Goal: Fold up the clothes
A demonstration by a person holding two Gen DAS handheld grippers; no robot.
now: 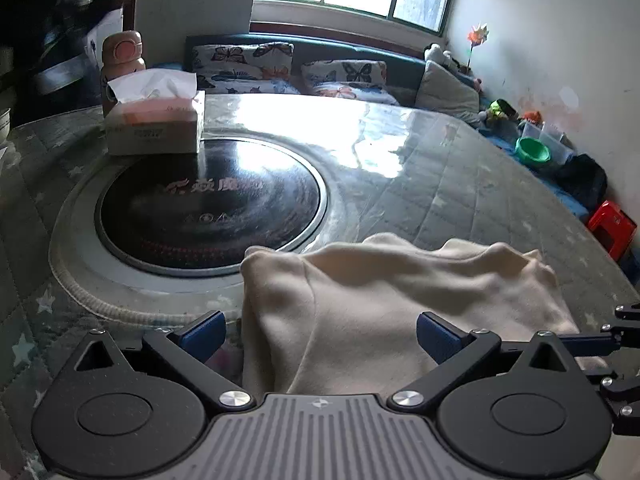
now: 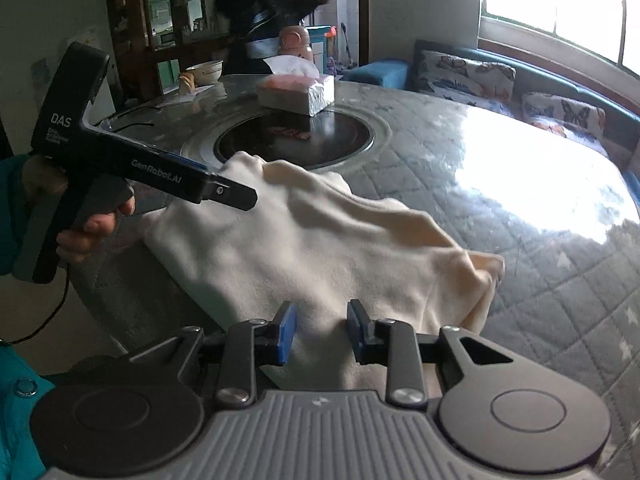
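A cream garment (image 1: 380,292) lies rumpled on the quilted table cover (image 1: 460,200), near the table's front edge. My left gripper (image 1: 320,334) stands wide open over the garment's near left part, blue pads (image 1: 204,332) apart and pressing nothing. In the right wrist view the same garment (image 2: 320,240) spreads ahead. My right gripper (image 2: 321,332) hangs over its near edge, jaws a little apart, with cloth showing in the gap and neither pad pressing it. A hand holds the left gripper (image 2: 236,196) over the garment's far left corner.
A round black hob (image 1: 208,208) is set into the table's middle, with a tissue box (image 1: 154,128) and a pink bottle (image 1: 122,52) beyond it. A sofa with butterfly cushions (image 1: 344,76) runs under the window. A person (image 2: 272,8) stands at the back.
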